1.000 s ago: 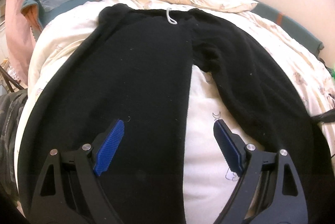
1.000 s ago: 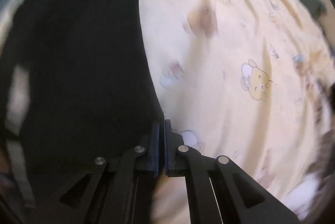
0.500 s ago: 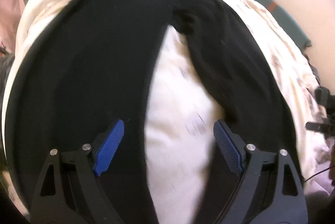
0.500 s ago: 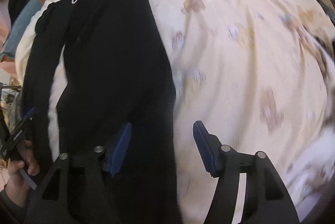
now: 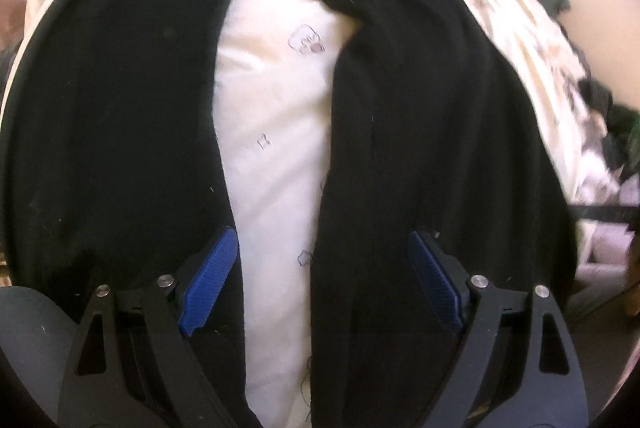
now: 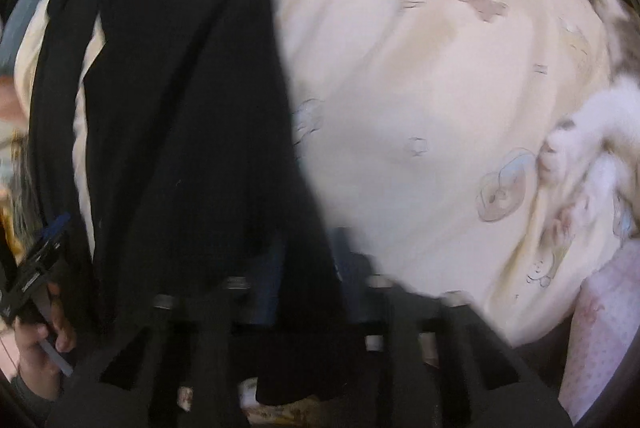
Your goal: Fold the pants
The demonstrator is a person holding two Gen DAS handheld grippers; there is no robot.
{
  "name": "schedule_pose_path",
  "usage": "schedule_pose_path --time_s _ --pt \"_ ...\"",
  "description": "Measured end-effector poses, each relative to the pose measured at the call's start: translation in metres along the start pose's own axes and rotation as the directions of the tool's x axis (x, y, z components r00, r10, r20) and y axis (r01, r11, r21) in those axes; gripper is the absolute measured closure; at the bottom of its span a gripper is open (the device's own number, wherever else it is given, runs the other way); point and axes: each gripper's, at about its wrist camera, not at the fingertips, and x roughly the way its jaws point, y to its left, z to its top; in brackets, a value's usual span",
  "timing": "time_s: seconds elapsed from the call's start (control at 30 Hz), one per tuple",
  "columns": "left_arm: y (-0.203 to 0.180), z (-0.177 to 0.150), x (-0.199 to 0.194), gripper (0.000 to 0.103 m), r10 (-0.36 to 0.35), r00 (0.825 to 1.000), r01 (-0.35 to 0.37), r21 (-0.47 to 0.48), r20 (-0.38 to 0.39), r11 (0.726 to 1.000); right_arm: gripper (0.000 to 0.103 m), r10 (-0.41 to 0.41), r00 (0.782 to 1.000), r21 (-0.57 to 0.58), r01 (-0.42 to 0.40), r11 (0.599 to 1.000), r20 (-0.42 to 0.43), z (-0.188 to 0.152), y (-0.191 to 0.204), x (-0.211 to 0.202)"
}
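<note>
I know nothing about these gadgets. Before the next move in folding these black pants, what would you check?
1. Pants spread on the quilt, legs apart: ok.
2. Right gripper shut on a pants leg edge: ok, though blurred.
3. Left gripper gripping cloth: not ok; jaws wide open, nothing pinched.
4. Cloth smooth: not ok; one leg is bunched near the crotch.
5. Waistband straight: cannot tell.

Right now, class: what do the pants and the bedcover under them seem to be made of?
Pants: soft matte black knit, perhaps fleece; specks of lint cling to it and it shows no sheen. Bedcover: smooth cream woven fabric, likely cotton, printed with faint cartoon shapes; it creases softly and looks padded.
</note>
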Motion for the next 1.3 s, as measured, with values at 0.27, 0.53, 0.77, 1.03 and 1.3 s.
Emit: schedule_pose_path --time_s 0.27,0.53,0.77,1.03,1.3 --pt "0.003 -0.002 -0.012 0.018 0.026 0.996 -0.029 0.024 0.09 0.999 0.101 -0.464 0.885 -0.234 0.459 0.857 0.037 -0.023 0.02 -0.041" --pt "-0.006 -0.004 -0.009 0.018 0.028 0.996 -0.035 0.078 0.086 0.996 0.073 -0.574 0.805 -0.284 0.521 0.805 -0.151 -0.01 -0.004 0.036" --pt "0.004 -0.003 -0.001 0.018 -0.017 0.999 0.016 0.02 0.035 1.0 0.054 -0.515 0.856 -0.271 0.507 0.818 0.047 -0.007 0.029 -0.024" --pt "-0.008 -0.021 0.022 0.087 -0.163 0.973 0.163 -0.015 -0.163 0.986 0.052 -0.017 0.962 -0.12 0.052 0.991 0.273 -0.039 0.062 -0.054" --pt "-0.012 -0.059 -0.006 0.102 -0.107 0.971 0.106 -0.02 -0.212 0.994 0.052 0.096 0.943 -0.071 -0.078 0.994 0.319 -0.062 0.05 -0.048"
